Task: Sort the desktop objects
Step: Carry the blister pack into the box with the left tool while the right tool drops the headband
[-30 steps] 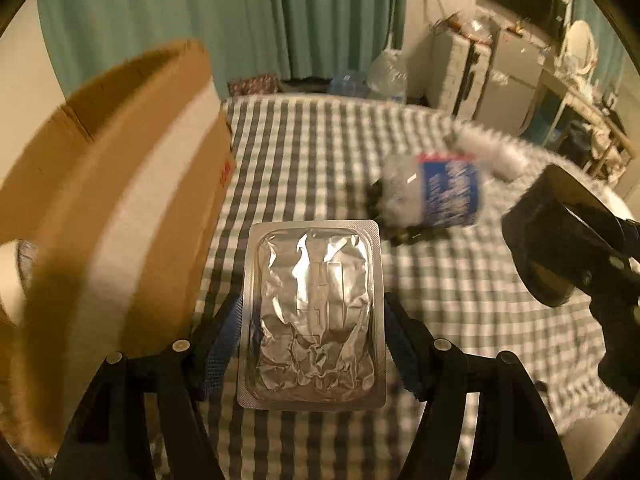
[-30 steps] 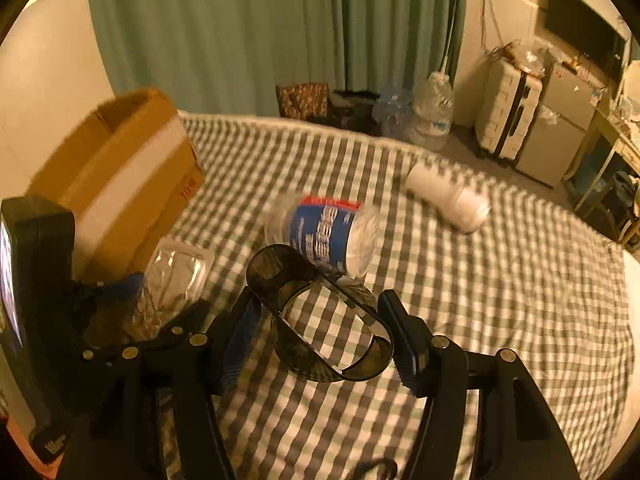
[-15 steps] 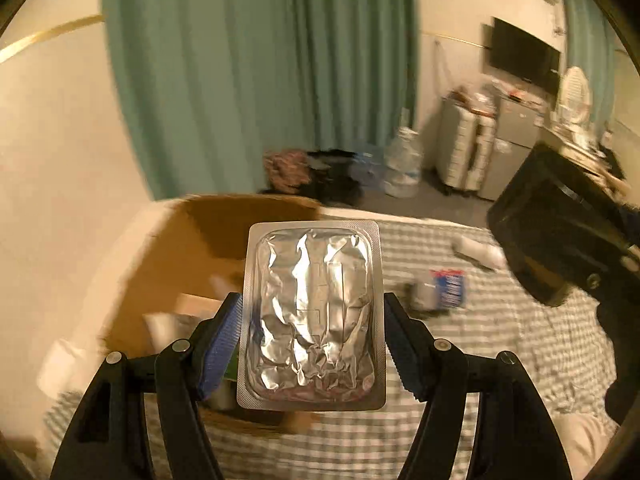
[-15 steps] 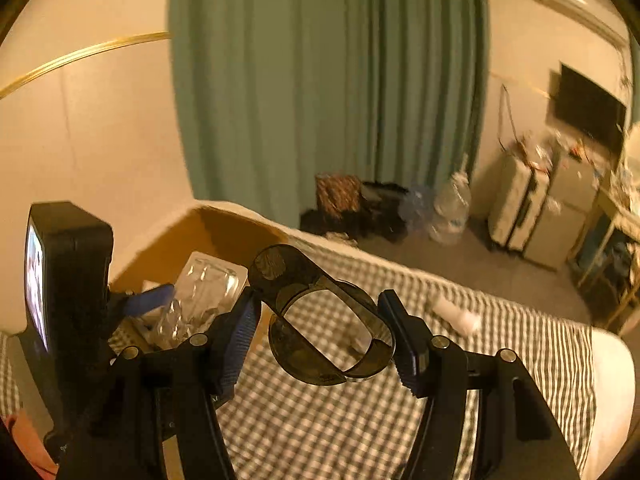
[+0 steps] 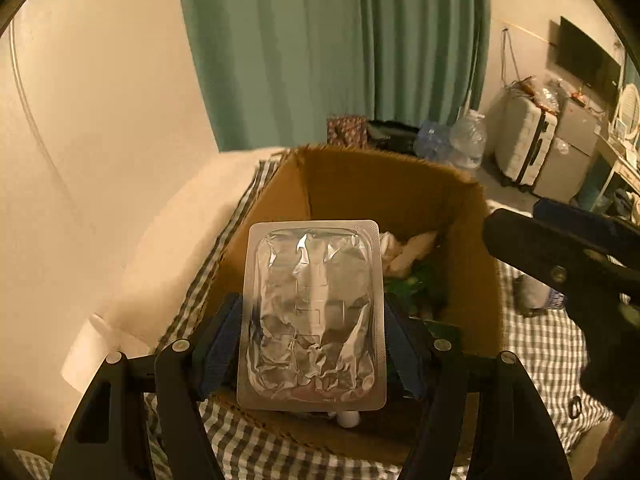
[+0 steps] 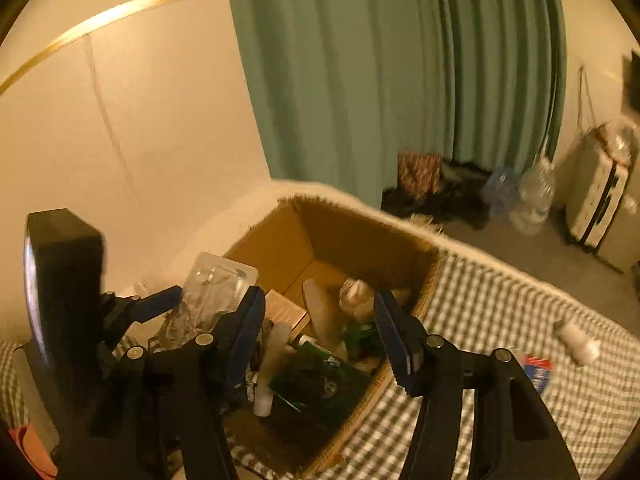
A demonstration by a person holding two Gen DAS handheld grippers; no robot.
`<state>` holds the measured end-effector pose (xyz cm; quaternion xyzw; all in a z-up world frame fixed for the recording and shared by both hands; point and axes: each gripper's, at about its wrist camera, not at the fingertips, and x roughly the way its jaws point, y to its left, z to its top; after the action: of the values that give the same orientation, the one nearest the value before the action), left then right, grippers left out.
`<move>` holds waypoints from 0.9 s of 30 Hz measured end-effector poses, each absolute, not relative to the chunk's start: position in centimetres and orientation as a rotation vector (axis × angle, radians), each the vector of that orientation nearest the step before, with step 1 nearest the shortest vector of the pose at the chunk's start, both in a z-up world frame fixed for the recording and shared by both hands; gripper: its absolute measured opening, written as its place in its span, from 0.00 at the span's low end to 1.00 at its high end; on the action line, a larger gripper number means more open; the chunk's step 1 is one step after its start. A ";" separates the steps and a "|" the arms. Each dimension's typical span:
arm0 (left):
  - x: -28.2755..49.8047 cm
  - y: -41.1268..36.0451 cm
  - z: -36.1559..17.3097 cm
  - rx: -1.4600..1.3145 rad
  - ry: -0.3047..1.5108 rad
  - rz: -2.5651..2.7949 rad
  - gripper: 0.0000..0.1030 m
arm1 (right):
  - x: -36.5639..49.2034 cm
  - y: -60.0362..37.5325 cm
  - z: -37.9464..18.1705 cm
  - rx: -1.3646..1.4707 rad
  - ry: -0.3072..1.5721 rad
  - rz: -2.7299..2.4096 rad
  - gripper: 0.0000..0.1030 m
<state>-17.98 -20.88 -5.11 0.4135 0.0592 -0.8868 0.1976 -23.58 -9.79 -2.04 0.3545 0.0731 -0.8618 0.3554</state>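
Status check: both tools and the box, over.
Left tool shut on blister pack, above the box. Right tool open, empty, over the box. Box part full; drop path looks clear.

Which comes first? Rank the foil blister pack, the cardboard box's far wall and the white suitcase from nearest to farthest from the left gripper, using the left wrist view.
1. Foil blister pack: clamped in the left gripper.
2. Cardboard box's far wall: straight ahead, beyond the pack.
3. White suitcase: far right, across the room.
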 end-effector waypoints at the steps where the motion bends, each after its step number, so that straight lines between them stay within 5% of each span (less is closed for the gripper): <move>1: -18.2 -21.3 -5.6 1.170 0.170 -2.477 0.68 | -24.1 -10.1 -2.8 0.934 0.185 -2.220 0.54; 4: -18.7 -21.9 -6.9 1.208 0.173 -2.475 0.70 | -25.7 -10.6 -4.5 0.973 0.170 -2.223 0.54; 8: -19.4 -21.4 -7.7 1.224 0.123 -2.442 0.97 | -26.7 -8.9 -4.8 0.972 0.093 -2.259 0.71; 18: -17.6 -16.8 -4.2 1.160 0.085 -2.530 0.99 | -24.8 1.6 -2.7 0.927 0.042 -2.491 0.77; 27: -18.8 -4.9 -3.7 1.195 0.128 -2.733 1.00 | -22.1 15.8 -2.4 0.969 0.005 -2.721 0.82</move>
<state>-18.76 -4.92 -3.69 0.3991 0.0426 -0.9126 0.0778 -22.14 15.80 -2.36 0.3328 0.0017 -0.9345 0.1261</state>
